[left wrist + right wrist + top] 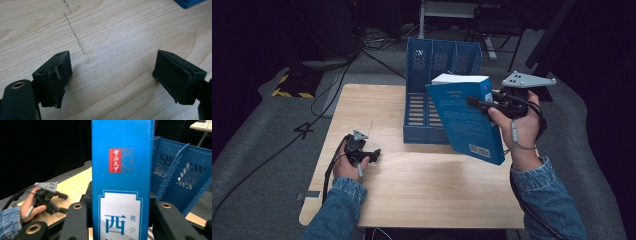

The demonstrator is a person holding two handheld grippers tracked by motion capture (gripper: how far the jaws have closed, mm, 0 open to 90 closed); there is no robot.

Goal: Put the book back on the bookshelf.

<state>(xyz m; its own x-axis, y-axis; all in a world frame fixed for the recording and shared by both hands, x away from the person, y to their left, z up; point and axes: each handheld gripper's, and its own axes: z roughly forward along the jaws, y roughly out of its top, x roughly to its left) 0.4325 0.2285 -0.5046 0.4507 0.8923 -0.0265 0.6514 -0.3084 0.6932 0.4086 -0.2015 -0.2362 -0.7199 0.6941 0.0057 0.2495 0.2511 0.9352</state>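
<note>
Right gripper (479,104) fingers clamped on blue book (467,120), held tilted near blue file rack (432,75). Left gripper (373,155) resting low on table (412,185), fingers wide apart.

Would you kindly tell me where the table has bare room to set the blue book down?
The table is bare along its near edge, between the left tongs and the right forearm, and at its far left corner beside the file rack. The far right is crowded: the rack stands there, with the book held in front.
</note>
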